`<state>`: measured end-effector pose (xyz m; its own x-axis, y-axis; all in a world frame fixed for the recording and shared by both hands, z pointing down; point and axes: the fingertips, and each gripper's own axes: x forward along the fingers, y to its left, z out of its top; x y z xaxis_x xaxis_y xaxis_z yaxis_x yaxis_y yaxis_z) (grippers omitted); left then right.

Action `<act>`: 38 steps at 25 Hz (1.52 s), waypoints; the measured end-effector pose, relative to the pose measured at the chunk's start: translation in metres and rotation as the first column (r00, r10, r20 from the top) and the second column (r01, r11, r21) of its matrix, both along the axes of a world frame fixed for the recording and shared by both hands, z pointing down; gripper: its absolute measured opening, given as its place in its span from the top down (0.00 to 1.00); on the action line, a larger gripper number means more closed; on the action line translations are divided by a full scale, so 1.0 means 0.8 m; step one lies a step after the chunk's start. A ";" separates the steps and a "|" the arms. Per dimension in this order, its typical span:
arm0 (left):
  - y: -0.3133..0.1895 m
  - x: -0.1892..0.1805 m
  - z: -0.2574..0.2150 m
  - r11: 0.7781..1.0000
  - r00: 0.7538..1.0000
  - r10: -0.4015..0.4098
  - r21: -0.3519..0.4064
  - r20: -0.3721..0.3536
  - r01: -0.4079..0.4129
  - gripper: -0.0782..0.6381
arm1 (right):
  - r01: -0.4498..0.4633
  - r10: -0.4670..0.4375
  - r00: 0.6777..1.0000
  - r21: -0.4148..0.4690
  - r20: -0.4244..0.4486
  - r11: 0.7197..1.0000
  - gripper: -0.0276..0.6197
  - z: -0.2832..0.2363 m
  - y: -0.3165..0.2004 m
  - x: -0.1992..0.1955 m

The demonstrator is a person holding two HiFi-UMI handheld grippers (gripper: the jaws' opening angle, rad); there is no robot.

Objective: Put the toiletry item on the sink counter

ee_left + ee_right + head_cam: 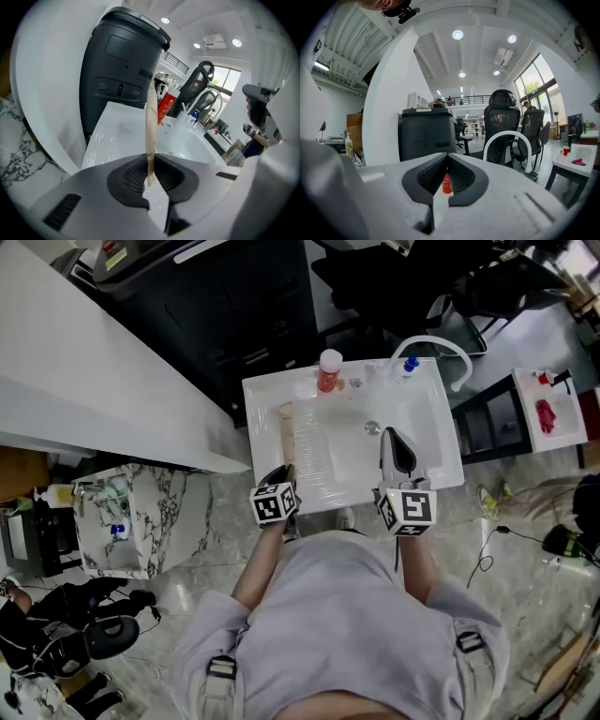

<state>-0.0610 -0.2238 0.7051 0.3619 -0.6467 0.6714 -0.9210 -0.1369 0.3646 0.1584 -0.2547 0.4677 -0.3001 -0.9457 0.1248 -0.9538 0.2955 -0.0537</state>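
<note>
A long, flat tan toiletry item (286, 432) stretches over the left part of the white sink counter (266, 399). My left gripper (279, 472) is shut on its near end; in the left gripper view the item (151, 123) stands edge-on between the dark pads (132, 174). Whether it touches the counter I cannot tell. My right gripper (391, 435) hovers over the sink basin near the drain (372, 427), shut with nothing in it. Through the slit under its closed tips, the right gripper view shows a red bottle (446, 183).
The red bottle (329, 371) and a blue-capped bottle (410, 364) stand along the counter's back edge by the white arched faucet (442, 345). Behind it is a black cabinet (216, 306), to the right a small white table (553, 390), and at the lower left a marble stand (150, 521).
</note>
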 end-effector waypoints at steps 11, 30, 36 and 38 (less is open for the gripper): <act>-0.002 0.004 0.018 0.999 1.000 0.003 -0.033 0.000 -0.003 0.83 | -0.009 0.009 1.000 -0.005 0.002 1.000 0.95 0.001 0.003 0.009; 0.001 0.005 0.035 0.998 0.999 -0.002 -0.061 -0.035 0.000 0.81 | -0.012 0.012 1.000 -0.022 0.010 1.000 0.95 0.007 0.004 0.009; -0.003 -0.005 0.029 0.999 1.000 -0.018 -0.042 -0.013 0.017 0.63 | -0.004 0.004 1.000 -0.022 0.012 1.000 0.95 0.006 0.002 0.004; -0.004 -0.008 0.024 0.999 1.000 -0.020 -0.029 -0.003 0.020 0.63 | -0.001 0.001 1.000 -0.021 0.010 1.000 0.95 0.005 0.000 0.003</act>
<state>-0.0675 -0.2272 0.7244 0.3516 -0.6338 0.6890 -0.9222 -0.1082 0.3712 0.1609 -0.2544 0.4718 -0.3002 -0.9432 0.1421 -0.9536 0.2930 -0.0692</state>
